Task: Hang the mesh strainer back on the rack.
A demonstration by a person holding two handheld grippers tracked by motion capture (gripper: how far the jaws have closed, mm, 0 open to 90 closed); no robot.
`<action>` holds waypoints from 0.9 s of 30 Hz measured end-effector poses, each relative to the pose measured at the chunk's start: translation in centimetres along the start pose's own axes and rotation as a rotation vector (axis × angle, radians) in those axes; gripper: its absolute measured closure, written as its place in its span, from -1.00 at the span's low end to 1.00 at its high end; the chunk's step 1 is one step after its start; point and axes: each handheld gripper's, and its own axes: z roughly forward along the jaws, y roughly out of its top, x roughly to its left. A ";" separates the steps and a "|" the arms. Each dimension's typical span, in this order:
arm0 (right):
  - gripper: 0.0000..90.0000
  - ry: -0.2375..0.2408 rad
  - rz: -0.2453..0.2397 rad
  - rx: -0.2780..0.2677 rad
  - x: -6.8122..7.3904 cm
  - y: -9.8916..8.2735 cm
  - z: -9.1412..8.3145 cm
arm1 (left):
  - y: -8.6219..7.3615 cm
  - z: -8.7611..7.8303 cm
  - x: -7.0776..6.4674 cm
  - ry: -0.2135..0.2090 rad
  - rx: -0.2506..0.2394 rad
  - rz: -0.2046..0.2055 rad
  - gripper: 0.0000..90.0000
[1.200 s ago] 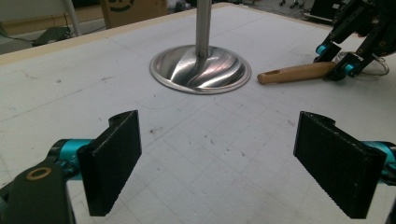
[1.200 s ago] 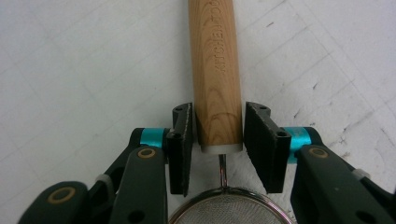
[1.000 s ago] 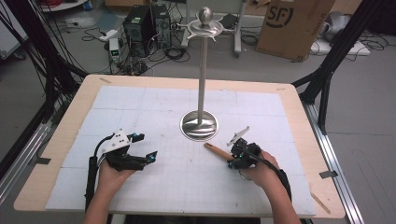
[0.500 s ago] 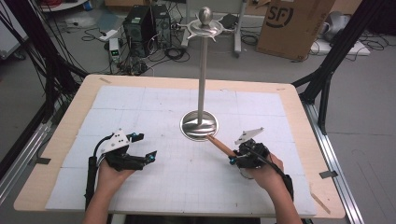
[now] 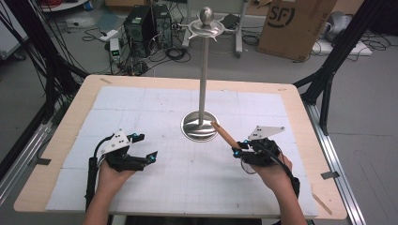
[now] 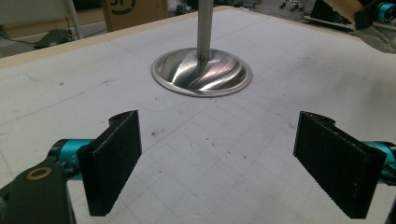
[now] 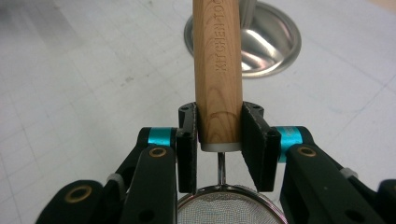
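Wooden handle (image 7: 218,74) clamped between right gripper (image 7: 218,140) jaws

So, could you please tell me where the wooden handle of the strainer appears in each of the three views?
High view: the wooden handle sits right of centre, slanting from the right gripper toward the stand's round base.
Left gripper view: a brown corner at the top right may be it; I cannot tell.
Right gripper view: it stands upright at centre, clamped between the jaws.
Shared landmark: the shiny round base.

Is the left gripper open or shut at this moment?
Open. In the left gripper view its two black jaws stand wide apart with bare white mat between them; the left gripper holds nothing.
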 end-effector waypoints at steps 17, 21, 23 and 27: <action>0.53 -0.031 -0.013 -0.142 -0.4 2.4 -3.1 | 0.0 -0.1 0.0 -0.001 -0.007 0.000 -0.65; 0.53 -0.036 -0.015 -0.173 -0.6 3.3 -4.0 | 0.1 -0.1 0.0 0.000 -0.009 -0.003 -0.65; 0.53 -0.041 -0.025 -0.189 -0.7 3.7 -4.4 | 0.1 -0.1 0.0 0.001 -0.009 0.000 -0.65; 0.53 -0.045 -0.046 -0.224 -1.0 4.6 -5.1 | 0.1 -0.1 0.0 0.001 -0.012 -0.004 -0.65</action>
